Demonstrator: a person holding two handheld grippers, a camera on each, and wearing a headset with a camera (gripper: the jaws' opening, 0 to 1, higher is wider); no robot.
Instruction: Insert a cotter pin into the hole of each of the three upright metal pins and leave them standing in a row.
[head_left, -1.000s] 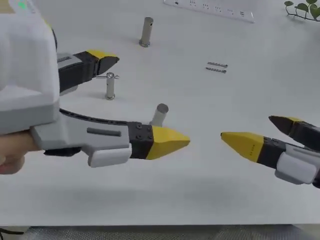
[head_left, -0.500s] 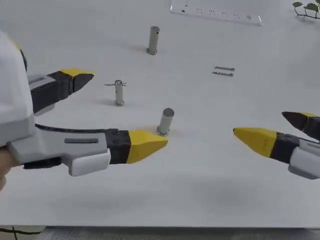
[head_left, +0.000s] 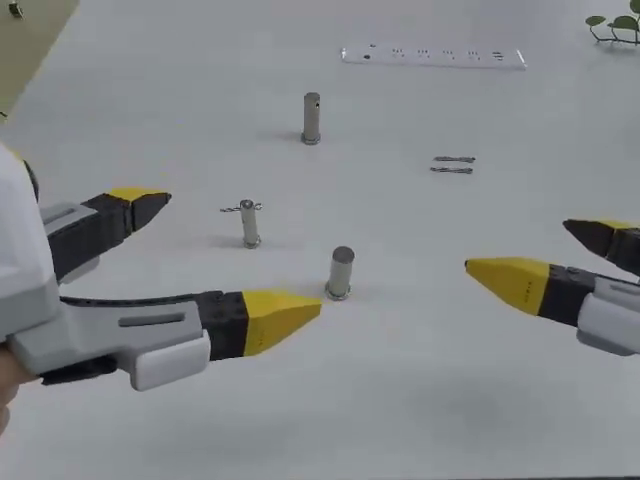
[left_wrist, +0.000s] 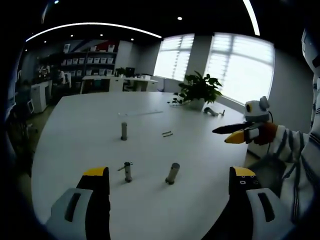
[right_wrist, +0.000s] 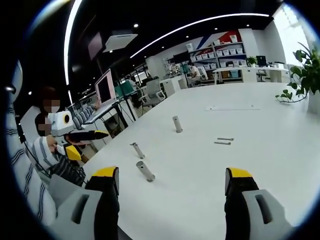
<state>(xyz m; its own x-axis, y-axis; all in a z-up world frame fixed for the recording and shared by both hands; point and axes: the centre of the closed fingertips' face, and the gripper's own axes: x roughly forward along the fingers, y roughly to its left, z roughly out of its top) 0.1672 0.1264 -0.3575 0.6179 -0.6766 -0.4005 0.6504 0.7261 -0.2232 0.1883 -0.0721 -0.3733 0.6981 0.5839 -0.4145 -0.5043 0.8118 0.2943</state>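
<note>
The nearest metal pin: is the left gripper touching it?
Apart. In the left gripper view the nearest metal pin stands well ahead of the open left gripper.

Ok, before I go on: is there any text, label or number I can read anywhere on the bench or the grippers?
No text here can be read.
right gripper: faint dark marks on its nearer yellow jaw in the head view, too small and blurred to read.
power strip: socket holes, and no label that can be made out.

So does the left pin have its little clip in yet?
In: a cotter pin crosses through the top of the left metal pin, sticking out sideways.
</note>
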